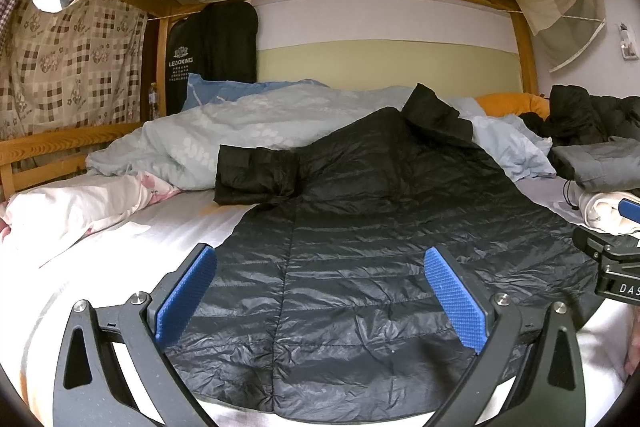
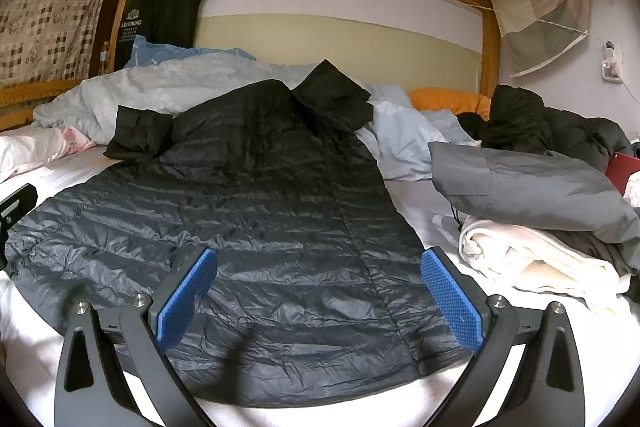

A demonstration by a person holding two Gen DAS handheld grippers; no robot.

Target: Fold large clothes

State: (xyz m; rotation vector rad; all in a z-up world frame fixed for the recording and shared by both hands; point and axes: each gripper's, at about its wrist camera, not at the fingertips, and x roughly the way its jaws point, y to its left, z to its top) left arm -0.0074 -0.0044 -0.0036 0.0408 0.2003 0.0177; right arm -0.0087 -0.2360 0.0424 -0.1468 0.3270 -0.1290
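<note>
A black quilted down jacket (image 1: 360, 247) lay spread flat on the white bed sheet (image 1: 168, 239), its hem nearest the cameras. The left gripper (image 1: 320, 295) and right gripper (image 2: 318, 291) hung over it, jaws wide apart and empty, beside folded grey and cream clothes (image 2: 532, 219).

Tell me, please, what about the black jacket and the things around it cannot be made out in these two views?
- Black jacket: near hem in the left wrist view, hidden behind the open left gripper.
- Its far sleeve: bunched, end hidden in both views.
- Grey folded garment, right wrist view: type unclear.
- Red object: mostly hidden behind the clothes.
- Right gripper: open over the jacket; contact unclear.
</note>
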